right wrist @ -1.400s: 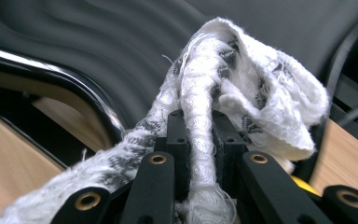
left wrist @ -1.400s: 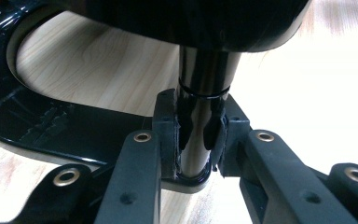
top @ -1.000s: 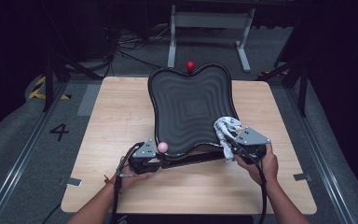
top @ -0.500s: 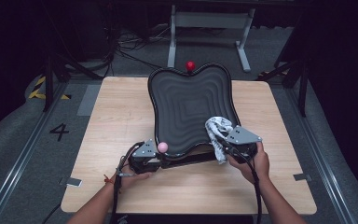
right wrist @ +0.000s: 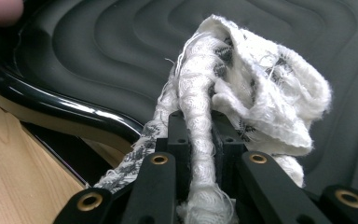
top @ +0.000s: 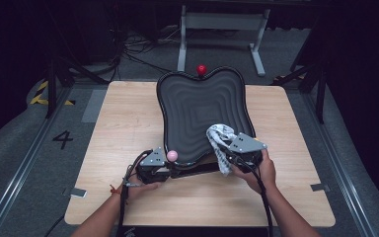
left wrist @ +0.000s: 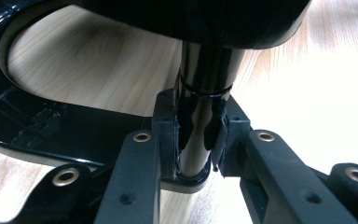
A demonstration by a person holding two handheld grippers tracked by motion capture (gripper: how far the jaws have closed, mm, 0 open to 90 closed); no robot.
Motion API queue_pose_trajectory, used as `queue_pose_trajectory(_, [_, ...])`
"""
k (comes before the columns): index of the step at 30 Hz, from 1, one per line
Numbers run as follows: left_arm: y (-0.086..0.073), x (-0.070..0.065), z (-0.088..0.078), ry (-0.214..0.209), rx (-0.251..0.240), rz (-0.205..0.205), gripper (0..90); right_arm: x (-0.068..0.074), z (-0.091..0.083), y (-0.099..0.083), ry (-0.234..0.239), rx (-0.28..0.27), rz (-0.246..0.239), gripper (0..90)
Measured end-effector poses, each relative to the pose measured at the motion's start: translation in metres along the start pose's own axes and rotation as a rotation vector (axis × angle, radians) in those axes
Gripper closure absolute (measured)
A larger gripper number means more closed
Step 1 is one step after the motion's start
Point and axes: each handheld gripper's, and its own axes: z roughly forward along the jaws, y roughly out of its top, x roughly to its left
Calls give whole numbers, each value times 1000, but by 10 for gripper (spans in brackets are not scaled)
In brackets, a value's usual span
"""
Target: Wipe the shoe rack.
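Note:
A black heart-shaped tray (top: pixel 197 106) with stepped ridges stands tilted on a black stand in the middle of the table. My left gripper (top: pixel 170 170) is at its near left corner, shut on a glossy black post (left wrist: pixel 204 88) of the stand under the tray; the jaws of this gripper (left wrist: pixel 198 137) pinch the post from both sides. My right gripper (top: pixel 227 150) is shut on a bunched white cloth (top: pixel 218 138) that lies against the tray's near right part. In the right gripper view the cloth (right wrist: pixel 247 79) bulges out past my right gripper (right wrist: pixel 198 135) onto the ridged surface (right wrist: pixel 98 37).
A red ball (top: pixel 202 69) sits at the tray's far rim and a pink ball (top: pixel 172 156) at its near left edge. The wooden table (top: pixel 123 118) lies bare left and right of the tray. A metal frame (top: pixel 222 24) stands on the floor beyond.
My right gripper has slid left along the tray's near part with the cloth in it. The left gripper has stayed on the post.

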Motion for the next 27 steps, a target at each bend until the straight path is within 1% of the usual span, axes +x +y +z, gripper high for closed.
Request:
queue_pose_trajectory(7, [0, 0, 0, -1, 1, -2, 743, 3, 3, 4, 26, -7, 2, 811])
queue_pose_trajectory(11, [0, 0, 0, -2, 1, -3, 743, 6, 7, 8, 39, -11, -3, 811])
queue_pose_trajectory(12, [0, 0, 0, -2, 1, -2, 743, 7, 8, 10, 42, -13, -11, 811])
queue_pose_trajectory(16, [-1, 0, 0, -2, 1, -3, 743, 15, 14, 17, 63, -17, -24, 810])
queue_pose_trajectory(27, [-2, 1, 1, -11, -11, -7, 741, 46, 32, 36, 136, -22, -82, 809])
